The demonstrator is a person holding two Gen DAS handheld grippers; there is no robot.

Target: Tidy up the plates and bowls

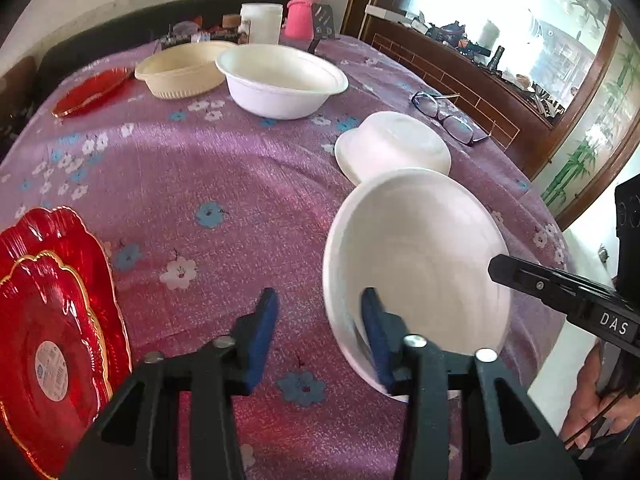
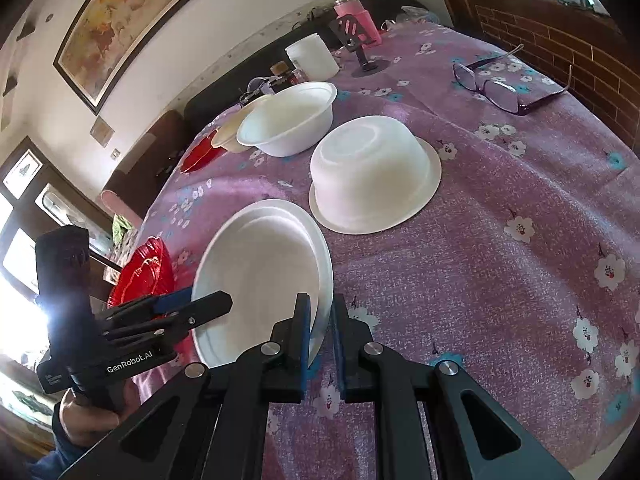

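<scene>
My right gripper (image 2: 320, 320) is shut on the rim of a white bowl (image 2: 260, 280) and holds it tilted on its side above the purple cloth; the bowl also shows in the left wrist view (image 1: 416, 264). My left gripper (image 1: 318, 332) is open, its right finger inside the tilted bowl's lower rim, its left finger over the cloth. An upside-down white bowl (image 2: 372, 172) lies just beyond. An upright white bowl (image 1: 280, 80) and a cream bowl (image 1: 184, 70) stand farther back. Red plates (image 1: 52, 320) are stacked at my near left; another red plate (image 1: 92, 92) lies far left.
Purple glasses (image 2: 500, 88) lie at the right on the table (image 2: 520, 280). A white jar (image 1: 260, 22), a pink bottle (image 1: 302, 12) and a black phone stand (image 2: 360, 48) stand along the far edge. A brick ledge runs to the right.
</scene>
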